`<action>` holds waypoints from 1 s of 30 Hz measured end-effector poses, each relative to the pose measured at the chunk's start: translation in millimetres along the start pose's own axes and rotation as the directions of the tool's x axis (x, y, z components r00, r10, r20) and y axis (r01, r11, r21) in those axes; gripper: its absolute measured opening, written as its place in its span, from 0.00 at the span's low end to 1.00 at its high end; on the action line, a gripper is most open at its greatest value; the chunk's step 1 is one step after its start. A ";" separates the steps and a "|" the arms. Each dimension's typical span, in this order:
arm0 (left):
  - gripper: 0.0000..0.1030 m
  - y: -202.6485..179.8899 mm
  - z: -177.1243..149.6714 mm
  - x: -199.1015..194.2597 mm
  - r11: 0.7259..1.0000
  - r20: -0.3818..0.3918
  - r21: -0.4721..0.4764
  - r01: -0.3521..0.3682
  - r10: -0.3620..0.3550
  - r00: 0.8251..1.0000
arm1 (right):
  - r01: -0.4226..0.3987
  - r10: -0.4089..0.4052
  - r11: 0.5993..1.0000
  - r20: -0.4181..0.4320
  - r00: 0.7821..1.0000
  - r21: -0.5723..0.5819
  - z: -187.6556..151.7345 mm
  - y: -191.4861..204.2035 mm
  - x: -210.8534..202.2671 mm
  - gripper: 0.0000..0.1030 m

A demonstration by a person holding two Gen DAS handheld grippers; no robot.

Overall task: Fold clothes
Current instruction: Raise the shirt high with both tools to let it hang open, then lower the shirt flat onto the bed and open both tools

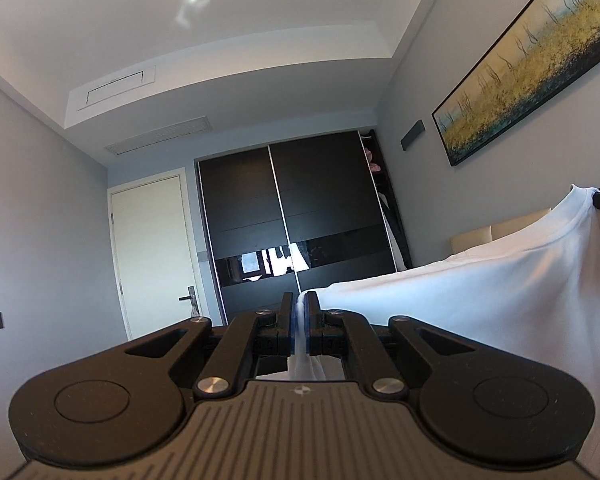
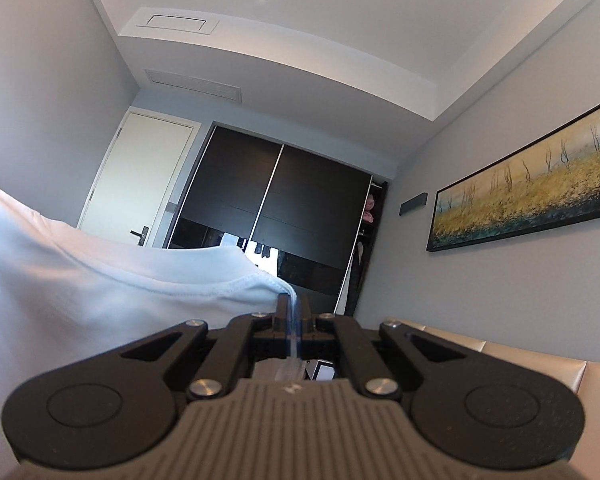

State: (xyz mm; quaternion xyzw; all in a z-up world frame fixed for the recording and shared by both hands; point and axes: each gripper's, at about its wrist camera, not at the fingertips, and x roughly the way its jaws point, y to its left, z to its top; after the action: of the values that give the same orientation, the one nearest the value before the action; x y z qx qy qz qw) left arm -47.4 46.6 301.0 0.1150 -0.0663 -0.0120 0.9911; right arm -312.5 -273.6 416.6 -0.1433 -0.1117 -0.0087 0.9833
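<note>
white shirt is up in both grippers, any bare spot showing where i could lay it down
None in view. Both cameras tilt up at ceiling, walls and wardrobe. The white shirt, stretched between the left gripper and right gripper, fills the space between them. Only headboard cushions show lower right.

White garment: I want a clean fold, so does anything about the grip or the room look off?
Nothing stands out. The left gripper and right gripper each pinch the white garment, which hangs spread between them. Only the wardrobe is slid partly open at its right edge.
</note>
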 end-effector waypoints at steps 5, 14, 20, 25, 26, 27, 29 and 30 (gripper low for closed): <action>0.02 7.3 27.1 -40.6 1.000 0.076 -0.015 -0.002 0.003 0.997 | 0.021 -0.022 1.000 0.078 0.997 0.019 50.3 -14.0 -85.5 0.02; 0.02 8.6 86.9 -128.0 1.000 0.186 0.010 0.009 -0.010 0.983 | 0.050 -0.061 0.997 0.200 0.978 0.063 139.0 -45.9 -216.2 0.03; 0.02 11.1 114.9 -156.9 0.999 0.204 0.007 0.053 -0.053 0.977 | 0.062 -0.078 0.995 0.253 0.964 0.072 183.7 -79.1 -288.7 0.02; 0.02 12.0 123.5 -150.2 0.999 0.207 0.010 0.052 -0.053 0.977 | 0.066 -0.082 0.995 0.259 0.962 0.072 209.4 -95.1 -311.5 0.03; 0.02 12.2 121.7 -145.3 0.999 0.197 0.012 0.050 -0.051 0.979 | 0.063 -0.079 0.996 0.253 0.964 0.070 212.8 -97.1 -315.1 0.03; 0.02 12.4 118.6 -138.9 0.999 0.182 0.012 0.048 -0.049 0.982 | 0.060 -0.075 0.996 0.243 0.967 0.067 213.1 -98.3 -315.8 0.03; 0.02 11.8 108.4 -120.7 0.999 0.137 0.012 0.046 -0.047 0.989 | 0.054 -0.065 0.997 0.211 0.975 0.056 212.6 -96.7 -318.3 0.03; 0.02 11.1 101.1 -109.8 0.999 0.109 0.015 0.046 -0.047 0.993 | 0.050 -0.059 0.997 0.188 0.980 0.051 213.8 -97.1 -320.8 0.03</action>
State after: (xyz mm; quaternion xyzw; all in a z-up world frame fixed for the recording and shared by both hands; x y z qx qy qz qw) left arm -169.7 38.8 386.9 0.1220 -0.1177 -0.0408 0.9847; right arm -676.5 -310.7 572.2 -0.1176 -0.2089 -0.0192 0.9707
